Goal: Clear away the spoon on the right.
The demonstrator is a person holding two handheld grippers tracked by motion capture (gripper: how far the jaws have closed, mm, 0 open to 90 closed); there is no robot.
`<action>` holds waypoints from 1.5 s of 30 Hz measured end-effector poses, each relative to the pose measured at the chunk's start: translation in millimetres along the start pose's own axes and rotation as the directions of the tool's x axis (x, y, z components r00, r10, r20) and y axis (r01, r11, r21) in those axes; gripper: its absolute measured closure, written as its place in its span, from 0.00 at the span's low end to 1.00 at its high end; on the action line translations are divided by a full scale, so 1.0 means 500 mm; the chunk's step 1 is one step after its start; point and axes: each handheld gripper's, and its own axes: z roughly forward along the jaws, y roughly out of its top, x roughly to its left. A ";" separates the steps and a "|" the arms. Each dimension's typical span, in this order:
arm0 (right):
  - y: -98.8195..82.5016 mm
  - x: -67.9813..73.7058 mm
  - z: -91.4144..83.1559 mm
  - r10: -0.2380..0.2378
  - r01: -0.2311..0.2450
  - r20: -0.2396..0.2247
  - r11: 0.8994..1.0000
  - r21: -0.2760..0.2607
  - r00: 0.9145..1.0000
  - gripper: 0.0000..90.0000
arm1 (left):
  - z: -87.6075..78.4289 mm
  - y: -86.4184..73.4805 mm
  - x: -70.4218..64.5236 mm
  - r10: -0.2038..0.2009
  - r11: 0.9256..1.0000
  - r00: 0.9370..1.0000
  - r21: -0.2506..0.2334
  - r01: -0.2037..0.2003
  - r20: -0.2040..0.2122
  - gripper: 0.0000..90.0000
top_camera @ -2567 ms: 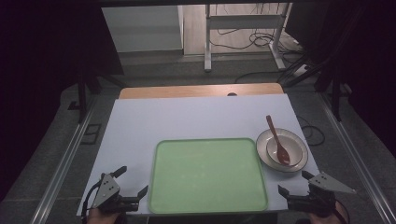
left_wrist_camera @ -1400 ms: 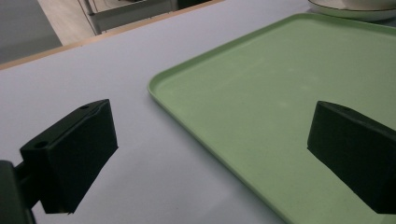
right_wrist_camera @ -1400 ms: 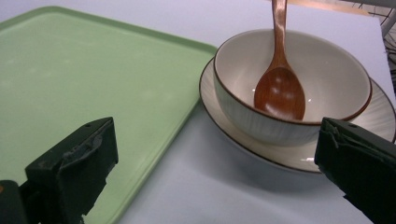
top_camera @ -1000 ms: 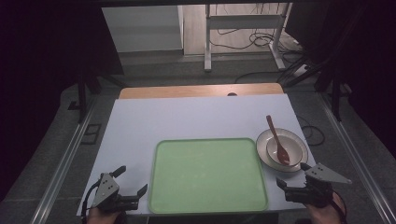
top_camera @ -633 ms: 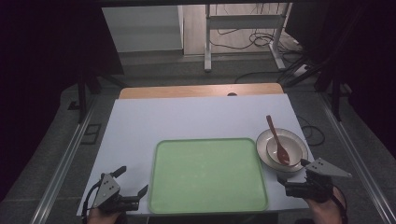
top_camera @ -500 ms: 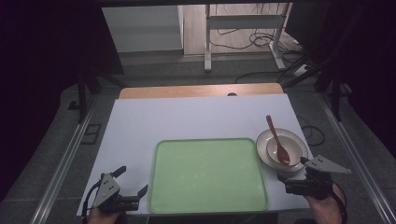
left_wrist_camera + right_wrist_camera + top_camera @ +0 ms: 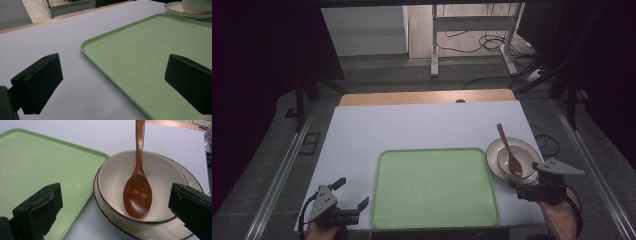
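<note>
The right gripper (image 7: 518, 186) is hovering low over the white table (image 7: 422, 125), just on the near side of the bowl (image 7: 512, 161), with its jaws spread wide and holding nothing. In the right gripper view the bowl (image 7: 140, 185) is sitting straight ahead between the two black jaws, close to them but not touched by either. The bowl is resting on a plate (image 7: 175, 230) whose rim is showing below and to the right of it. A brown wooden spoon (image 7: 138, 195) is lying inside the bowl, its scoop facing up near the side closest to the gripper and its handle leaning over the far rim, pointing away from the jaws. In the high view the spoon (image 7: 510, 154) is slanting up and to the left from the bowl.

The green tray (image 7: 37, 165) is lying to the left of the right gripper's jaws, its rounded corner just beside the plate; whether the two are touching cannot be told.

The left gripper (image 7: 347, 197) is waiting near the front left corner of the table, a hand (image 7: 319, 231) under it. Its jaws are also standing wide apart and empty. In the left gripper view the tray (image 7: 150, 57) is lying ahead and to the right, with the right jaw over its surface and the left jaw over bare table. The plate's edge (image 7: 185, 13) is showing far off beyond the tray.
</note>
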 end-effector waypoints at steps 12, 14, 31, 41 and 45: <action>0.039 -0.007 0.028 -0.013 0.013 0.002 1.000 0.012 1.000 0.00 | 0.001 0.001 -0.002 0.006 1.000 1.000 0.007 -0.006 -0.005 0.02; 0.044 -0.008 0.034 -0.013 0.013 -0.009 1.000 0.018 1.000 0.00 | 0.002 0.001 -0.002 0.008 1.000 1.000 0.009 -0.008 -0.006 0.02; 0.075 -0.039 0.079 0.005 -0.004 -0.005 0.999 0.048 1.000 0.00 | 0.004 0.002 -0.012 0.054 0.998 0.998 0.022 -0.054 -0.011 0.03; 0.102 -0.051 0.124 0.023 -0.020 -0.032 0.995 0.094 0.999 0.00 | 0.004 0.002 -0.011 0.053 0.998 0.999 0.021 -0.053 -0.009 0.05; 0.106 -0.053 0.137 0.029 -0.026 -0.025 0.994 0.107 0.999 0.00 | 0.004 0.002 -0.008 0.037 0.999 0.999 0.020 -0.037 -0.009 0.06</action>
